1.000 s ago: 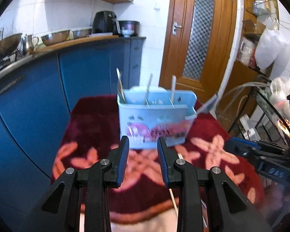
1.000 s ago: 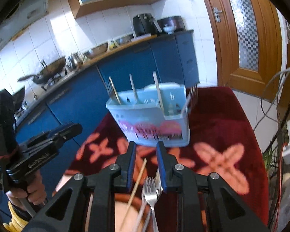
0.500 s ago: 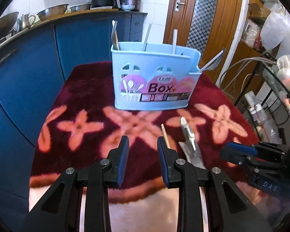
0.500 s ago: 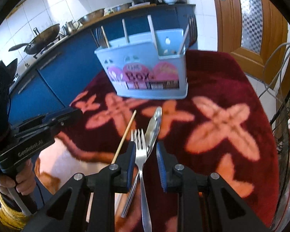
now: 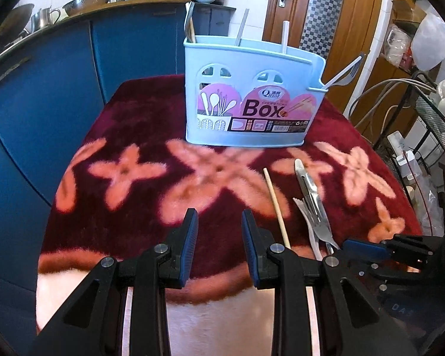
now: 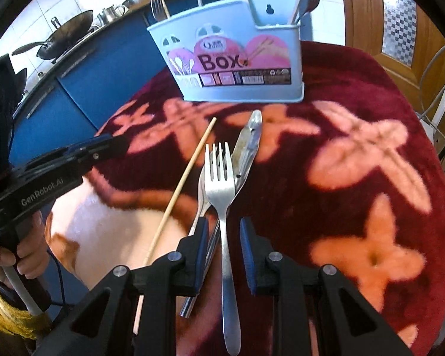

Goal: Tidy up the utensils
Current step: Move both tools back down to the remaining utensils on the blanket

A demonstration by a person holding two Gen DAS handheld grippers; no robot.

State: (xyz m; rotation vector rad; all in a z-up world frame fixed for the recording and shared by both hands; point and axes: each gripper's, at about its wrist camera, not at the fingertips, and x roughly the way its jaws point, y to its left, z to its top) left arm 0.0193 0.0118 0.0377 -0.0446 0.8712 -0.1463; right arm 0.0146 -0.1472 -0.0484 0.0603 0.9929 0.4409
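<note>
Right gripper [image 6: 221, 231], part-open and empty, straddles the fork [image 6: 221, 184] handle for pickup; left gripper [image 5: 218, 225] hangs part-open, empty, clear of the box [image 5: 252, 95].

The box [image 5: 252, 95] is hiding the lower ends of its utensils. The fork [image 6: 222, 195] is covering the handles beneath it. The chopstick [image 6: 181, 190] is disappearing behind the right fingers [image 6: 200, 249].

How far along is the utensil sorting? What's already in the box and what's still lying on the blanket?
Partly done: the blue utensil box already holds several handles and a fork. In hand: nothing yet; the right gripper straddles the top fork with a gap either side, and the left gripper is empty over the blanket. Left: that fork, the peeler, the chopstick and a utensil underneath.
</note>
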